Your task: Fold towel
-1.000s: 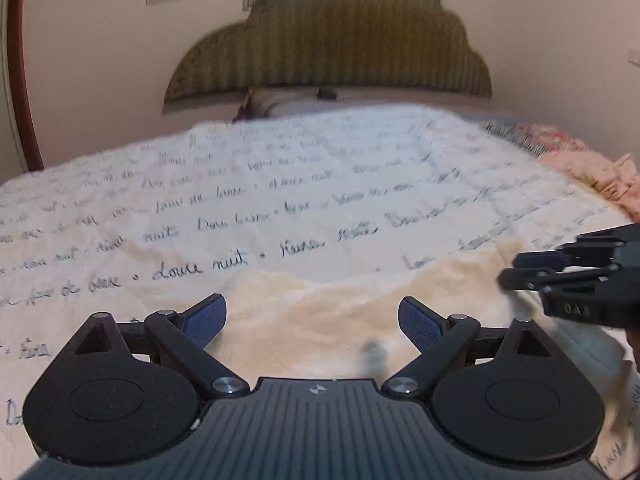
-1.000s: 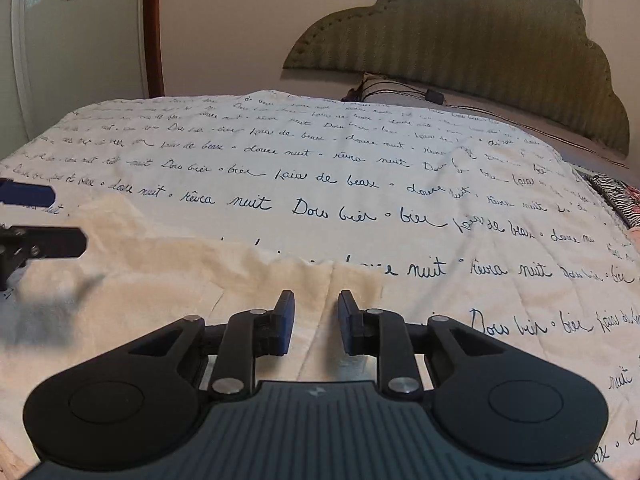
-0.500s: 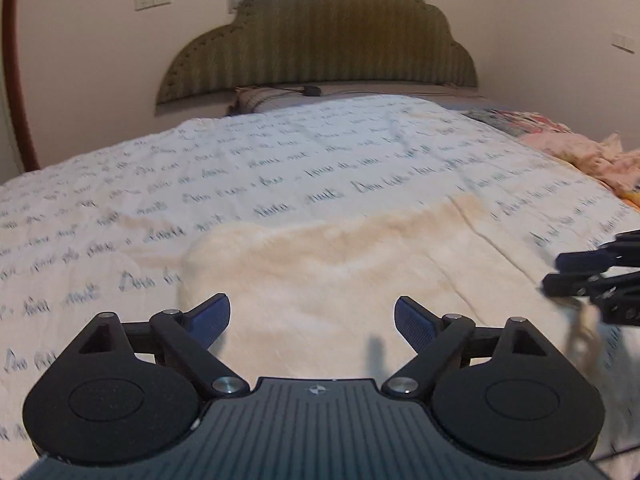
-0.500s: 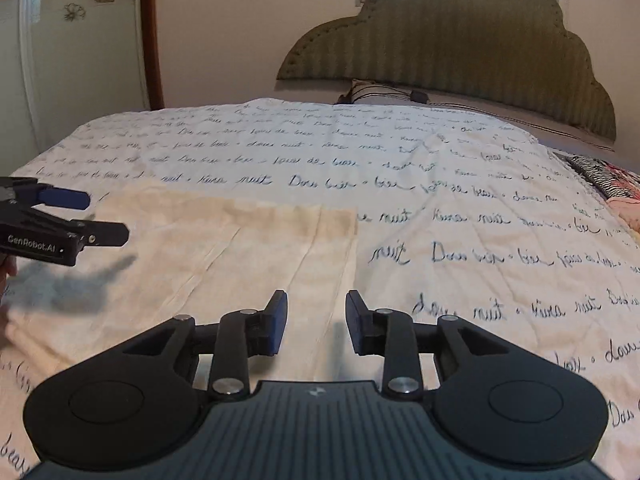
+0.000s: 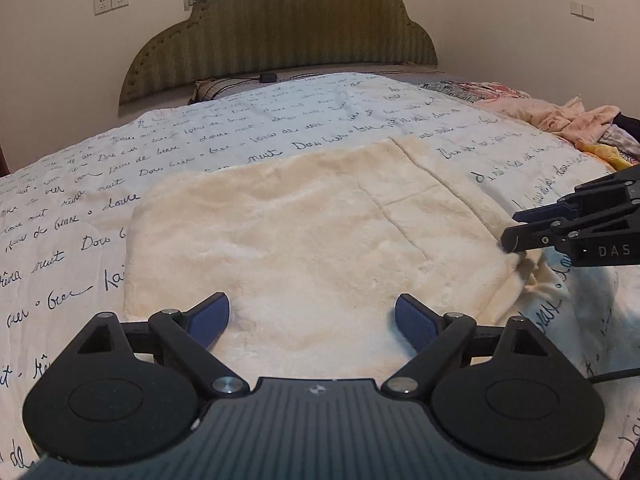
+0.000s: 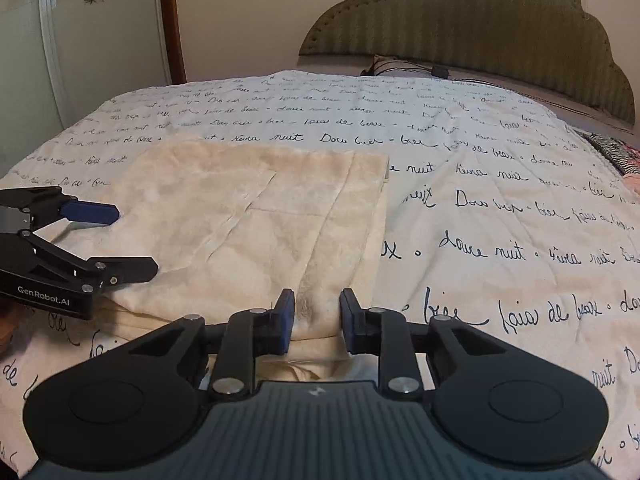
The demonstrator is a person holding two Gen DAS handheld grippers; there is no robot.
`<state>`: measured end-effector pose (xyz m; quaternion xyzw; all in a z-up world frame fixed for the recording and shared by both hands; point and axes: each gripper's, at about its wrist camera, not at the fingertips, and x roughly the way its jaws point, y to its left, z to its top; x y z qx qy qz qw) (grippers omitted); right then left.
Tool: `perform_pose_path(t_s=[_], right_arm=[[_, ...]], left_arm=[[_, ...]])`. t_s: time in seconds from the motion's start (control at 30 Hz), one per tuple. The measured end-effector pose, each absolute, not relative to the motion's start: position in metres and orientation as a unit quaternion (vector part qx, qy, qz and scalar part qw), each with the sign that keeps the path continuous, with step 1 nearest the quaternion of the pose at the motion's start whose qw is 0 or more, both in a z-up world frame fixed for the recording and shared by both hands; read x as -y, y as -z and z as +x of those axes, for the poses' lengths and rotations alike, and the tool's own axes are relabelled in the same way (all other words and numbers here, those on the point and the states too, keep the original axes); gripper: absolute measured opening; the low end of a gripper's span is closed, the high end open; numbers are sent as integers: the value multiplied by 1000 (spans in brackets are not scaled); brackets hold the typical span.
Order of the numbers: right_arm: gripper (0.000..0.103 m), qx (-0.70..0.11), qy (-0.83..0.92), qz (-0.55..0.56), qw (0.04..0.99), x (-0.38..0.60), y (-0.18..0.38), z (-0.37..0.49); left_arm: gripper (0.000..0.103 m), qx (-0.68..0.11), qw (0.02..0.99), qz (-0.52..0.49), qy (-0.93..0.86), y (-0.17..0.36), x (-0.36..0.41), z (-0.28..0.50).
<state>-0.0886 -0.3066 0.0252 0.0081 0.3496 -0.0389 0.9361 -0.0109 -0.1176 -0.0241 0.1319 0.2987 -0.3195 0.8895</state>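
The cream towel (image 6: 256, 220) has been spread flatter; its near edge is being closed on by the right gripper (image 6: 316, 320), while the left gripper (image 5: 312, 320) is held wide, empty.

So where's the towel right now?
The towel lies flat on the bedspread at the near end of the bed, under the left gripper, with the right gripper at its right edge.

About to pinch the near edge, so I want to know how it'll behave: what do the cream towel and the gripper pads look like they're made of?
The towel looks like plush, matte cloth, likely fleece or terry: a fuzzy nap and soft creases that hold. The right gripper pads look like matte blue rubber or a similar soft plastic on black plastic fingers; the jaws are closing with a towel fold between them. The left gripper has matching blue pads.
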Motion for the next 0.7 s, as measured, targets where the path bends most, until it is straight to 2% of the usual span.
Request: perform_pose_path(t_s=[0.13,0.2,0.37,0.47,0.5,0.57,0.63,0.67,0.7], right_arm=[[19,-345,63,22,936,311,-25,-96],[25,-331,78,32,940,315,-28,-99],[25,-280,59,2,958,292,-49,-96],[24,-342,31,-26,939,282,-30,-72],[24,-348,30,-47,936,278,-23,-69],[25,-339,23,-9,941,291,-27,-69],[38,-313,34,57,947,318,-36,-70],[58,-307,44,80,947,332,-38,-69],[72,-309,50,102,944,347,-37,-67]], left_arm=[[92,-281,890,152,324,23,119,-15],[91,-276,895,139,323,14,112,-14],[92,-238,919,114,292,-7,95,-10],[96,-234,930,104,264,-14,81,0],[96,-239,931,93,258,-14,74,6],[97,-271,927,53,252,-10,56,25],[97,-323,911,-4,259,-3,39,47],[97,-351,897,-41,266,3,29,59],[97,-375,883,-69,272,9,23,69]])
